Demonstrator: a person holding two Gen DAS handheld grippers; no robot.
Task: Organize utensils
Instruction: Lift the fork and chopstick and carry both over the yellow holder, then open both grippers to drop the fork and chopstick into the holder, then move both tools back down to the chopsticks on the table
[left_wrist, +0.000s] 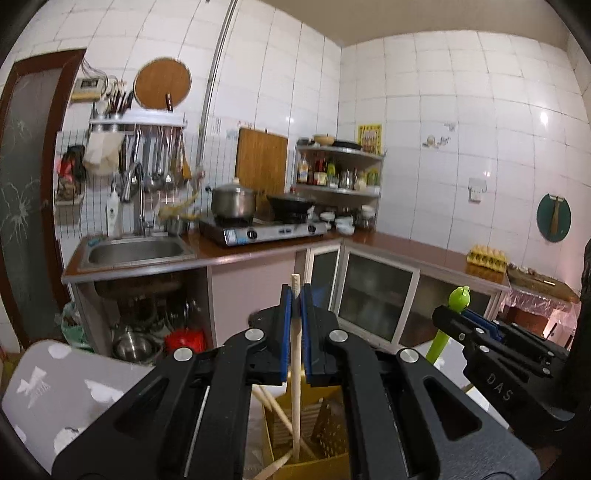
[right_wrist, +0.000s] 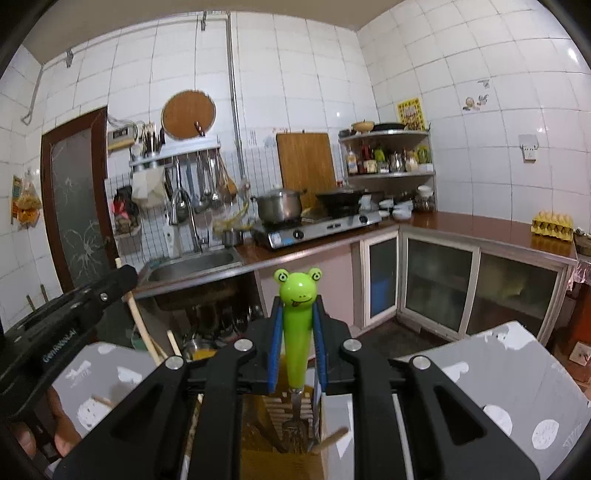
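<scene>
Left wrist view: left gripper (left_wrist: 295, 295) clenched on wooden stick (left_wrist: 295, 354) above yellow box (left_wrist: 314, 465); right gripper (right_wrist: 298, 306) grasping frog-handled utensil (right_wrist: 297, 325).

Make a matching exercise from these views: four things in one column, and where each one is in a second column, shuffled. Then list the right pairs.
Things
1. wooden stick
2. frog-handled utensil
3. steel pot
4. egg tray

Places
A. on the stove burner
B. clamped in the right gripper
C. on the counter by the right-hand wall
D. clamped in the left gripper

Pairs: 1-D, 2-B, 3-A, 4-C
</scene>
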